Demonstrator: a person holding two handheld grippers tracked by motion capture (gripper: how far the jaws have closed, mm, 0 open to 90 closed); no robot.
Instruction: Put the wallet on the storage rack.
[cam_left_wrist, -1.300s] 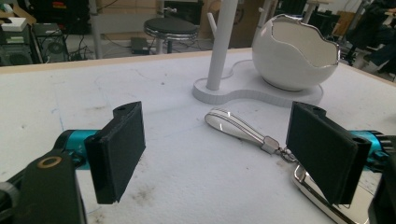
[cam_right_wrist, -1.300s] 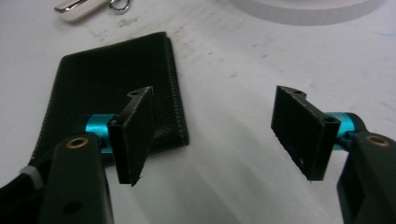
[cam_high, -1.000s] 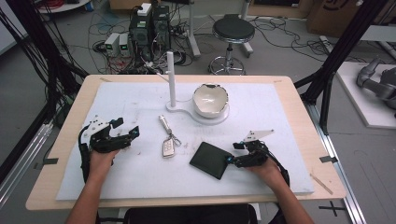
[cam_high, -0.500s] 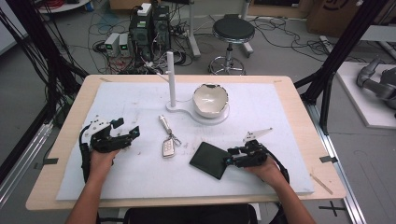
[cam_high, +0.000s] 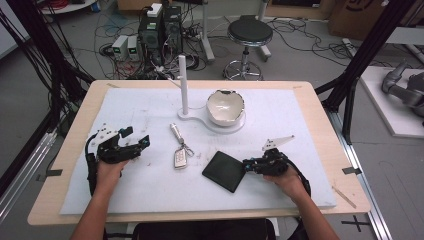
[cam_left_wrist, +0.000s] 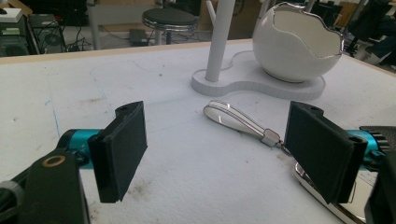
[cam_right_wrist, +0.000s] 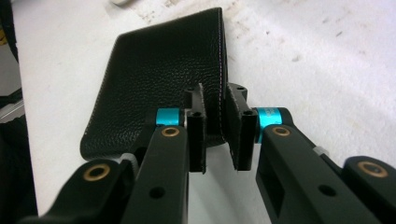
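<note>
While the right gripper (cam_high: 248, 165) lies low on the white foam mat (cam_high: 300, 120) at the near right, its jaws are nearly closed around the right-hand edge of the flat black grained-leather wallet (cam_high: 224, 171); in the right gripper view the pads (cam_right_wrist: 196, 125) stand on either side of the stitched edge of the wallet (cam_right_wrist: 163, 79), though whether they already press the leather I cannot tell. The wallet lies flat just near of the mat's centre, with its far corner close to the silver car key on its ring with a slim chrome fob (cam_high: 179, 150).

By its look the wallet is light and soft: a folded piece of leather that should bend and sag if lifted by one edge, and whose grained skin ought to give the pads fair friction. The stitched edge now between the jaws seems a sound place to take hold, provided the bite goes deep enough to catch both leaves.

At the near left, the left gripper (cam_high: 134, 142) rests on the mat with its jaws wide apart and nothing between them, pointing toward the key (cam_left_wrist: 238, 120). Farther off stands the white stand with an upright peg and a cracked-egg-shaped bowl (cam_high: 225, 107).
</note>
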